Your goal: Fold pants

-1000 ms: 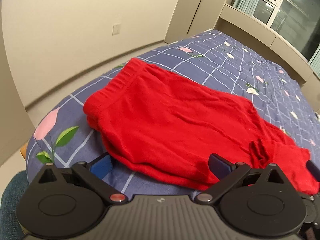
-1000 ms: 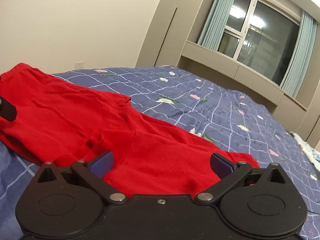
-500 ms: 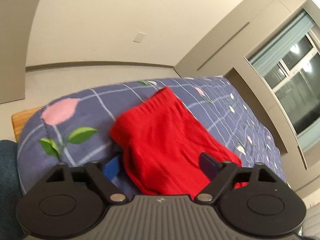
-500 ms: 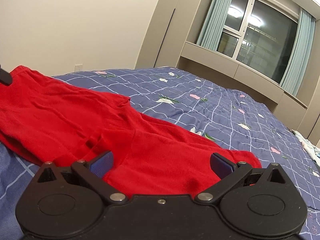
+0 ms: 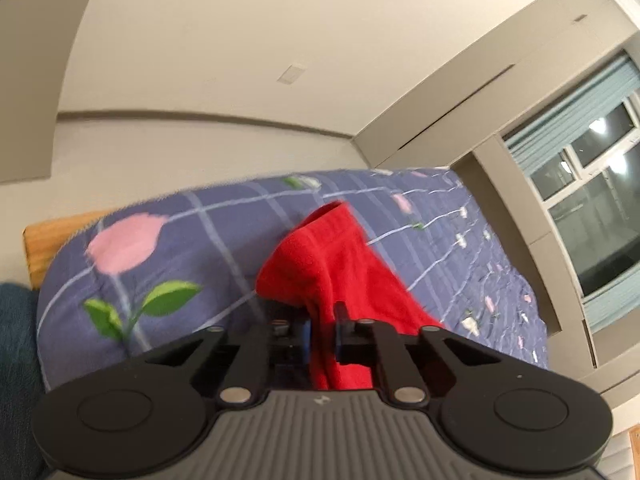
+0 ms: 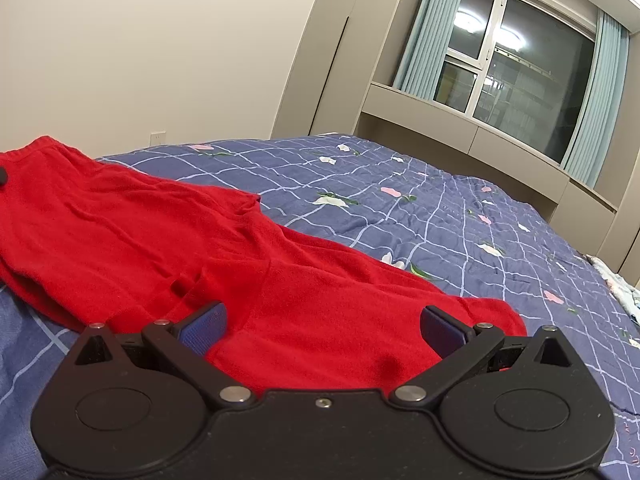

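Red fleece pants (image 6: 168,240) lie spread on the bed, waistband at the far left, legs running right toward me. In the left wrist view my left gripper (image 5: 322,330) is shut on the waistband corner of the pants (image 5: 332,264), which bunches between the blue pads. In the right wrist view my right gripper (image 6: 322,326) is open, its blue pads (image 6: 202,326) low over the leg end of the pants, with the red cloth between and under them. A dark tip of the left gripper (image 6: 2,176) shows at the left edge.
The bed has a blue quilt (image 6: 440,208) with white grid lines and flowers. Its wooden frame corner (image 5: 44,236) shows at left. A wall and wardrobe stand behind, a window (image 6: 516,88) with curtains at far right. Small items (image 6: 616,284) lie at the bed's right edge.
My left gripper turned toward the waistband end, moved in on its corner and shut on it. My right gripper stayed open over the leg end, hardly moving.
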Tool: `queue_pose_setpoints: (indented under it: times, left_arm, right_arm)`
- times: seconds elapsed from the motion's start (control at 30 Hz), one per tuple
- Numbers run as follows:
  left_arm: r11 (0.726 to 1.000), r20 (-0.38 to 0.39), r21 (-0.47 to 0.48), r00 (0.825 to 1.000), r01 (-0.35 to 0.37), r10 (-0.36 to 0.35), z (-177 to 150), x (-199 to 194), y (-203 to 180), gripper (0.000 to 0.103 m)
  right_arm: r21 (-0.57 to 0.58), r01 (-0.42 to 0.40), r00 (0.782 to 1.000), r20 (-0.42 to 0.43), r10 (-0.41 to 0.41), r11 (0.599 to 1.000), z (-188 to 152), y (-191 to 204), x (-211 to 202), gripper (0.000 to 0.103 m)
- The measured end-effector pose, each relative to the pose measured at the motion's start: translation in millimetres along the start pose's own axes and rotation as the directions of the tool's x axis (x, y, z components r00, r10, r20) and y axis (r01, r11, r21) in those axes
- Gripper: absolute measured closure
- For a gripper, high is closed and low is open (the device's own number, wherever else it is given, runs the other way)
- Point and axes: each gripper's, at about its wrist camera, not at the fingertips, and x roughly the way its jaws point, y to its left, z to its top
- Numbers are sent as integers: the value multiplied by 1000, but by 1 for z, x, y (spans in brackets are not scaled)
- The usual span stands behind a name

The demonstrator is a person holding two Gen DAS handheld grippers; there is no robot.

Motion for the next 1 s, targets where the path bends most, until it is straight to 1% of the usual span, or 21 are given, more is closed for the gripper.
queue_pose_setpoints:
  times: [0.07, 0.17, 0.2, 0.27, 0.3, 0.4, 0.47, 0.57, 0.63, 0.73, 0.77, 0.87, 0.93, 1.0]
  left_arm:
    - [999, 20, 40, 1000, 22, -23, 1, -2, -11, 97]
    - [993, 42, 107, 997, 52, -57, 2, -6, -32, 98]
    - [989, 45, 131, 996, 64, -71, 3, -7, -41, 98]
    - [979, 48, 182, 994, 88, -98, 5, -8, -61, 99]
    - [974, 48, 204, 993, 99, -111, 6, -8, -70, 99]
    - [944, 44, 295, 984, 151, -171, 2, -6, -109, 99]
    - [907, 39, 373, 973, 198, -228, -6, -7, -137, 99]
    - [839, -5, 465, 948, 283, -317, -24, -11, -177, 99]
    - [790, -53, 514, 931, 335, -360, -40, -10, -201, 99]
    - [704, -145, 581, 904, 407, -403, -69, -8, -236, 99]
    - [674, -179, 603, 896, 426, -407, -80, -7, -246, 99]
    - [594, -272, 652, 877, 471, -396, -117, 0, -273, 99]
    - [553, -323, 672, 867, 493, -380, -142, 6, -284, 99]
    - [521, -367, 688, 862, 504, -349, -166, 17, -292, 99]
  right_arm:
    - [23, -21, 1000, -13, 21, 1000, 1, -4, 2, 0]
    - [116, -73, 997, -19, 76, 991, 6, -23, 0, 0]
    - [137, -68, 998, -5, 69, 988, 7, -28, -4, 1]
    - [154, -33, 999, 36, 28, 988, 10, -37, -19, 0]
    - [157, -33, 998, 49, 25, 987, 11, -42, -25, 0]
    - [147, -39, 996, 82, 28, 988, 12, -60, -49, 0]
    - [144, -20, 995, 105, 5, 989, 10, -72, -66, 0]
    - [179, 32, 991, 122, -54, 983, 2, -94, -87, 0]
    - [205, 82, 987, 118, -108, 975, -5, -107, -98, 0]
    - [231, 144, 982, 88, -168, 962, -17, -125, -106, 0]
    - [243, 163, 979, 78, -187, 956, -21, -131, -109, 0]
    - [282, 225, 967, 55, -250, 933, -29, -150, -117, 0]
    - [311, 277, 953, 32, -301, 909, -35, -162, -122, 0]
    - [360, 318, 939, 5, -343, 877, -42, -176, -128, 0]
